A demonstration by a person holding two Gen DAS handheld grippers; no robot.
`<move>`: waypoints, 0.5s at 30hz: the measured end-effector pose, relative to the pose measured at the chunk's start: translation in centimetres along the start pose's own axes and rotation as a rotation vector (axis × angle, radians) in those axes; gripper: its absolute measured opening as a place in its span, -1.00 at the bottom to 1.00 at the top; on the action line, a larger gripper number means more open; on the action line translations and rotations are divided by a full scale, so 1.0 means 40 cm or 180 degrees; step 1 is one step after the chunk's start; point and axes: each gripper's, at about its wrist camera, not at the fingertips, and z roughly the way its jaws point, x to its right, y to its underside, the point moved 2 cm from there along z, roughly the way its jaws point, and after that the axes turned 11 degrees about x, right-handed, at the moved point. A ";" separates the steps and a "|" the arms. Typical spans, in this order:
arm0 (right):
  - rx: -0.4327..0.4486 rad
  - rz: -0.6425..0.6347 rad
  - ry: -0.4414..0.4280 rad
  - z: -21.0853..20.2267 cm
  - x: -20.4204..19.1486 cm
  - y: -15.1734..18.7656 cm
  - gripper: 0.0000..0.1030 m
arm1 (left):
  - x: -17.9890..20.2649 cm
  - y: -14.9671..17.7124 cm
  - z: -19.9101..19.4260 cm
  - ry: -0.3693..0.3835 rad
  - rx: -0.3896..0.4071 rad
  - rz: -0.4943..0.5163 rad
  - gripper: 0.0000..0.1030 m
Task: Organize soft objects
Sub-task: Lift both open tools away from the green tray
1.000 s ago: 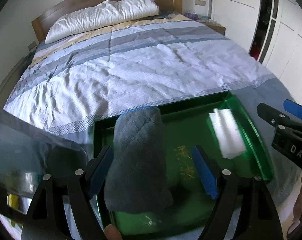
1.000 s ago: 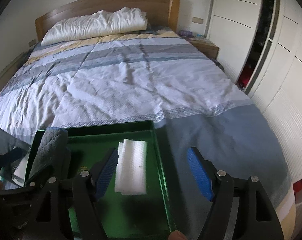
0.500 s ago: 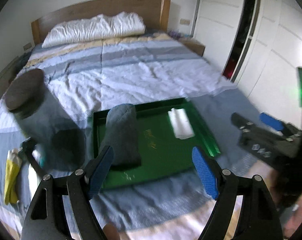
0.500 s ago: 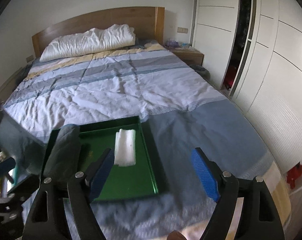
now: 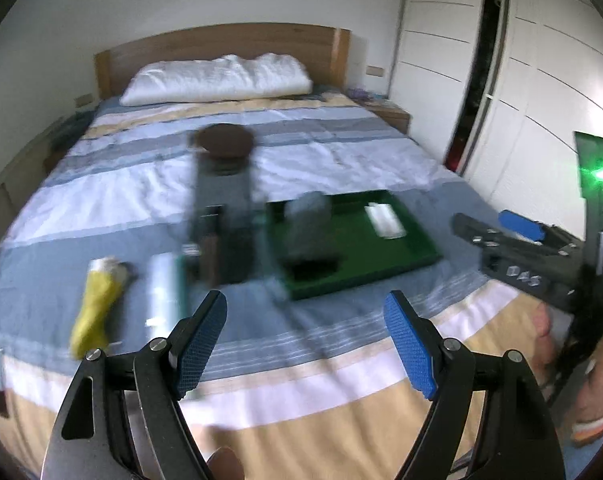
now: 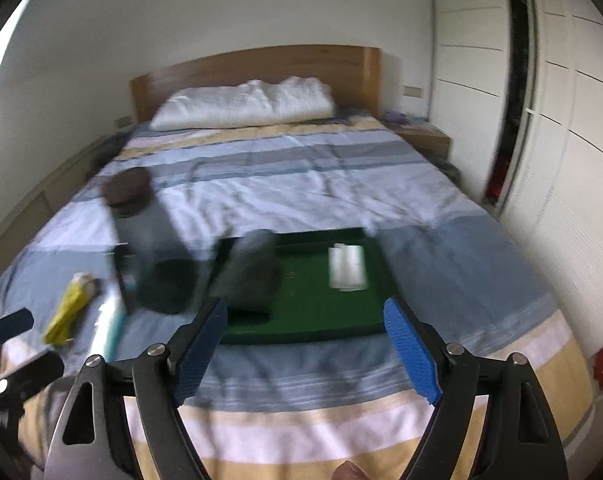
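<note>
A green tray (image 5: 405,246) (image 6: 313,326) lies on the bed. A rolled grey towel (image 5: 307,228) (image 6: 249,270) lies in its left part and a folded white cloth (image 5: 383,220) (image 6: 347,268) in its right part. My left gripper (image 5: 306,344) is open and empty, held back over the foot of the bed. My right gripper (image 6: 305,348) is open and empty, also well back from the tray; it shows at the right of the left wrist view (image 5: 513,236).
Left of the tray stand a tall dark container with a brown lid (image 5: 223,200) (image 6: 141,232), a yellow item (image 5: 95,300) (image 6: 67,312) and a pale tube (image 5: 163,286) (image 6: 107,320). A white pillow (image 5: 217,80) lies by the headboard. Wardrobe doors (image 6: 561,120) line the right.
Both grippers have pulled back and up from the tray, which now looks small and far. The grey towel and white cloth stay in the tray. The items left of the tray came into view.
</note>
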 end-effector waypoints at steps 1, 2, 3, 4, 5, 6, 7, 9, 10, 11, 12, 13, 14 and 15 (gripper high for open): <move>0.0021 -0.0018 -0.0053 -0.010 -0.026 -0.001 0.64 | -0.035 0.005 -0.016 -0.0065 -0.0001 -0.0012 0.55; 0.0042 -0.0033 -0.0115 -0.018 -0.049 0.000 0.65 | -0.092 0.010 -0.040 -0.0171 0.0001 -0.0024 0.70; 0.0067 -0.0053 -0.0215 -0.030 -0.088 0.000 0.66 | -0.127 0.018 -0.056 -0.0251 0.0000 -0.0029 0.78; 0.0087 -0.0065 -0.0281 -0.036 -0.116 0.000 0.67 | -0.173 0.026 -0.075 -0.0350 0.0001 -0.0051 0.87; 0.0107 -0.0075 -0.0379 -0.043 -0.153 0.000 0.67 | -0.225 0.033 -0.094 -0.0432 -0.0004 -0.0084 0.87; 0.0110 -0.0079 -0.0436 -0.043 -0.171 0.003 0.67 | -0.288 0.041 -0.111 -0.0514 -0.0041 -0.0116 0.87; 0.0109 -0.0097 -0.0524 -0.042 -0.205 0.007 0.68 | -0.321 0.047 -0.121 -0.0577 -0.0058 -0.0120 0.87; 0.0090 -0.0129 -0.0683 -0.037 -0.270 0.017 0.69 | -0.421 0.065 -0.152 -0.0816 -0.0047 -0.0130 0.87; 0.0073 -0.0148 -0.0731 -0.032 -0.296 0.023 0.70 | -0.465 0.071 -0.160 -0.0882 -0.0060 -0.0166 0.87; 0.0050 -0.0168 -0.0779 -0.024 -0.322 0.030 0.70 | -0.508 0.082 -0.167 -0.0896 -0.0101 -0.0223 0.88; 0.0011 -0.0188 -0.0838 -0.012 -0.350 0.039 0.70 | -0.563 0.094 -0.171 -0.0913 -0.0165 -0.0307 0.90; -0.0046 -0.0207 -0.0888 0.002 -0.380 0.053 0.70 | -0.594 0.102 -0.172 -0.0933 -0.0193 -0.0348 0.97; -0.0093 -0.0226 -0.0915 0.020 -0.403 0.063 0.70 | -0.621 0.108 -0.170 -0.0947 -0.0219 -0.0369 0.97; -0.0148 -0.0252 -0.0946 0.038 -0.429 0.077 0.70 | -0.655 0.115 -0.162 -0.0947 -0.0268 -0.0370 0.97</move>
